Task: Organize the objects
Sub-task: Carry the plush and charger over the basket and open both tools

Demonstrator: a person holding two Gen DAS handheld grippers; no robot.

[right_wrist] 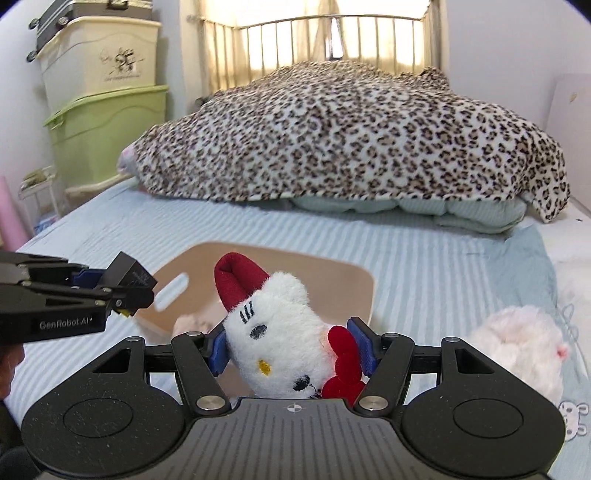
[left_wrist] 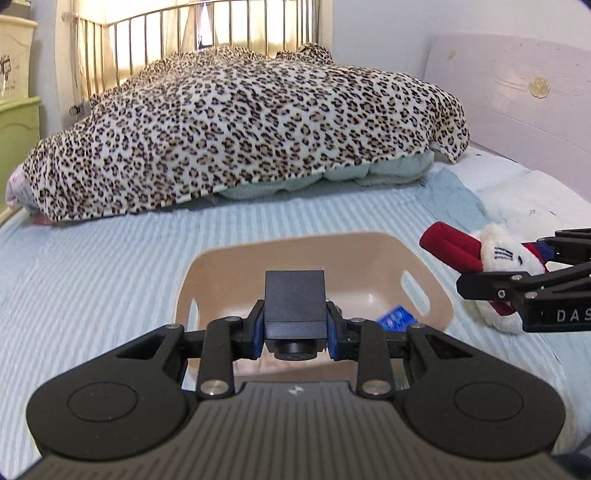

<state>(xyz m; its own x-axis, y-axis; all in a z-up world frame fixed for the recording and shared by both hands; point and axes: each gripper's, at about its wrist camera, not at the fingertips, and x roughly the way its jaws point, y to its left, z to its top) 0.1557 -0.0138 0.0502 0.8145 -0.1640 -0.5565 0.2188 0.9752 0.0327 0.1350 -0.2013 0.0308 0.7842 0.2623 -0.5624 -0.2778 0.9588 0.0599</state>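
Clamped between the blue pads of the right gripper (right_wrist: 291, 350) is a white plush cat toy with red bow and red ears (right_wrist: 280, 332), held over the near rim of the beige plastic basket (right_wrist: 354, 280) on the striped bed. The left gripper (left_wrist: 294, 325) pinches a small dark boxy block (left_wrist: 294, 299) above the same basket (left_wrist: 229, 258). Both items look ready to drop: lower, then release. Basket contents are mostly hidden; a blue packet (left_wrist: 397, 317) peeks out. A fluffy pale plush (right_wrist: 517, 354) waits near the bed's right edge.

Bedroom, daylit through curtains (right_wrist: 280, 48) behind a metal-barred bed frame (right_wrist: 332, 22). Pale blue striped sheet (left_wrist: 110, 266), leopard-print blanket (left_wrist: 258, 122) heaped over bedding. Stacked cream and green storage bins (right_wrist: 103, 110) by white wall, left.
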